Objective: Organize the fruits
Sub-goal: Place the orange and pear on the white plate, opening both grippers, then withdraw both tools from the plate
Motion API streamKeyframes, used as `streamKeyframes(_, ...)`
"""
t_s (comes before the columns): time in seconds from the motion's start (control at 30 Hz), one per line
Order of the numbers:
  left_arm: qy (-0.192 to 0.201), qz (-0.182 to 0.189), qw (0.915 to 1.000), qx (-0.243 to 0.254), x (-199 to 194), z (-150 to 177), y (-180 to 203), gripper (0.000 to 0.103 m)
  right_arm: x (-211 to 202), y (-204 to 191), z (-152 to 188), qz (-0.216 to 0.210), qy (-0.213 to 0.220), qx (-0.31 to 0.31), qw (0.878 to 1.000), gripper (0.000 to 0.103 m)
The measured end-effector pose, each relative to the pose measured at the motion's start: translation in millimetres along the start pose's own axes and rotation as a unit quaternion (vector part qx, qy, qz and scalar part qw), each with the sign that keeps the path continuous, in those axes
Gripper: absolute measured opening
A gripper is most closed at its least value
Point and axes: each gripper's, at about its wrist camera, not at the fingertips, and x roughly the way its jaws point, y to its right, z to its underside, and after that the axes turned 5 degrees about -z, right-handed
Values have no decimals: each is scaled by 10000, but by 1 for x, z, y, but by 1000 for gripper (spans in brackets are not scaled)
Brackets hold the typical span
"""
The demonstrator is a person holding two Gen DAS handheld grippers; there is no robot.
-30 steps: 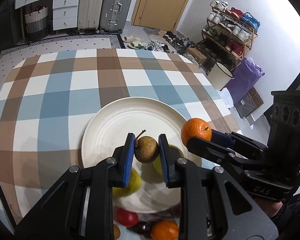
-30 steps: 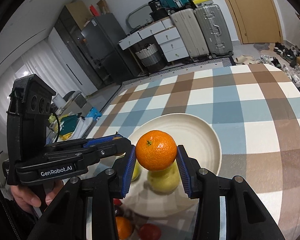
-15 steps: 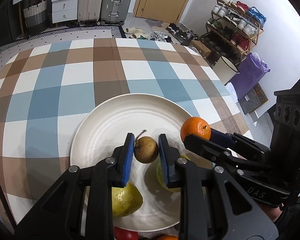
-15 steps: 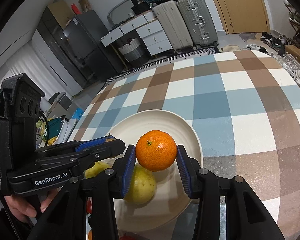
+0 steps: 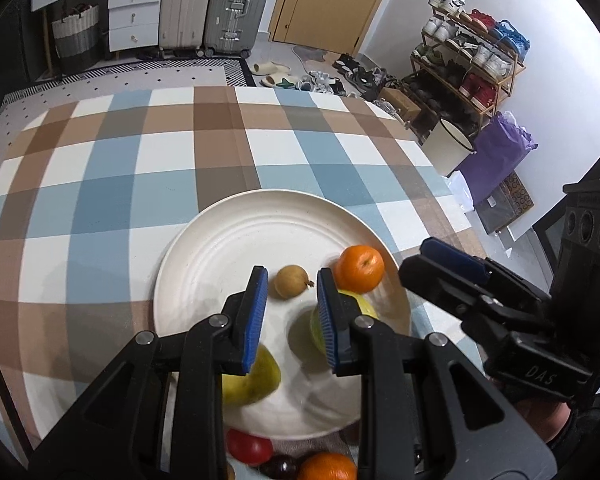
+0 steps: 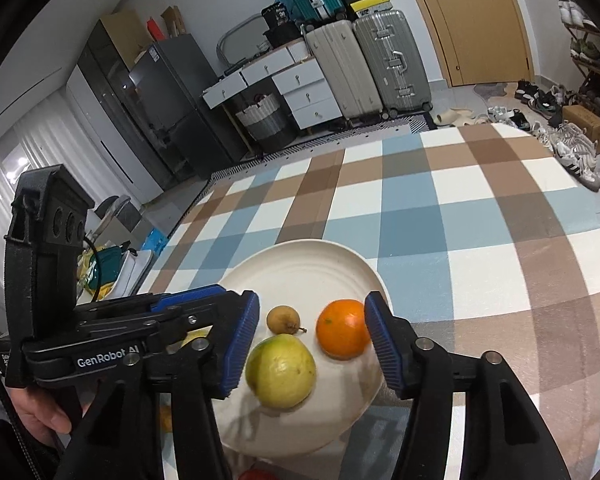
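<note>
Because the sorting gathers fruit onto one dish, both of my tools hang over the round cream plate [image 5: 228,260] with ridged rings, which sits on the desk [image 5: 140,160] under a blue, brown and white checked cloth. My left gripper [image 5: 292,274] has its ribbed blue pads drawn in as narrow as they go and pinches nothing. The small round tan fruit with a thin stem [image 5: 290,287] lies on its side on the plate just past the tips, clear of both pads. My right gripper [image 6: 313,298] is opening its jaws. The glossy, dimpled orange mandarin [image 6: 342,328] sits between them on the plate, close to one pad, and I judge it is resting on its own weight.

Just beside it lies a smooth, rounded yellow-green fruit [image 6: 280,372], and a second yellow-green, pear-shaped fruit [image 5: 252,376] lies nearer the plate's close edge. Off the plate, a shiny red fruit [image 5: 249,446], a dark plum-like one [image 5: 282,466] and another orange [image 5: 326,468] wait on the cloth, so I judge the job is partly done. Round skins roll easily, so the raised rim helps keep them in.
</note>
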Motion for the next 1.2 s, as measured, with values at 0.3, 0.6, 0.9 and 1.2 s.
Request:
streamKeyframes(0.3, 323, -125, 9994, 15, -53, 26, 5, 28, -40, -28, 11, 65, 271, -332, 9991, 64)
streamKeyframes(0.6, 733, -269, 9969, -32, -108, 57, 13, 63, -80, -56, 27, -39, 606, -675, 9959, 78)
streamKeyframes(0.9, 1103, -422, 9929, -160, -152, 92, 13, 83, -109, -80, 49, -125, 903, -1029, 9905, 87)
streamKeyframes(1.2, 1136, -434, 9924, -198, -168, 121, 7, 86, -122, -101, 73, -261, 941, -1228, 9876, 92)
